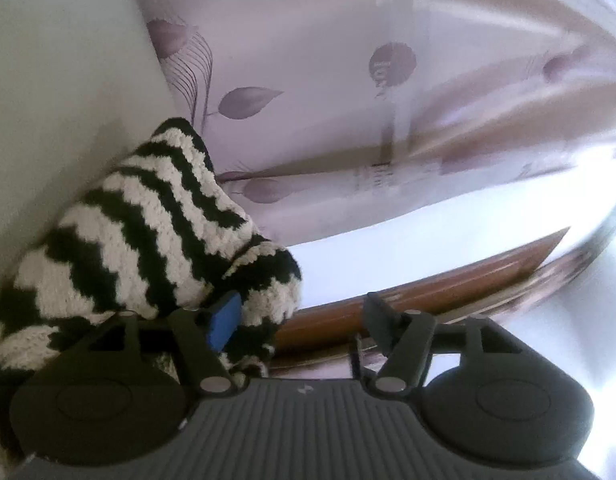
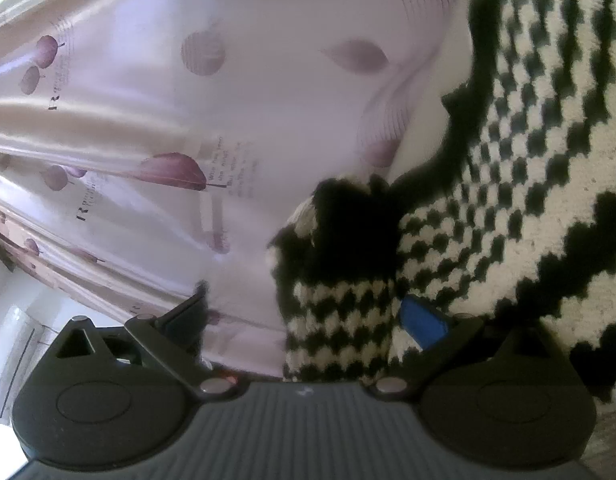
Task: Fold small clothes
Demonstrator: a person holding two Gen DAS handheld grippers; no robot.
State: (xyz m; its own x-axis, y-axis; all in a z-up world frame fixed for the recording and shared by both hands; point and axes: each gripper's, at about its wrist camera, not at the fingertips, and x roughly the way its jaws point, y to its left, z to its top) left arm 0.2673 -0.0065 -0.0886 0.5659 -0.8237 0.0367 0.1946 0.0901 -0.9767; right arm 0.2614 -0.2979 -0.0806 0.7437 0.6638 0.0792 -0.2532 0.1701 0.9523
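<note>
Knitwear (image 1: 147, 232), a black-and-cream zigzag piece, hangs lifted between both tongs, in front of a leaf-print curtain (image 1: 348, 100). Left tongs (image 1: 303, 320) stand apart, cloth draped over their left finger only. Right tongs (image 2: 308, 320) also stand apart, a knit fold lying between them. Judged step: lifting to spread; next, lay it flat. Its long axis cannot be told.

Your right hand-held gripper (image 2: 303, 316) has its fingers spread wide, with a bunched fold of the black-and-white knit garment (image 2: 340, 320) sitting between them, up against the blue pad (image 2: 422, 322) on the right finger. The rest of the knit fills the right side. A pink leaf-print curtain (image 2: 167, 120) hangs behind, blurred.
</note>
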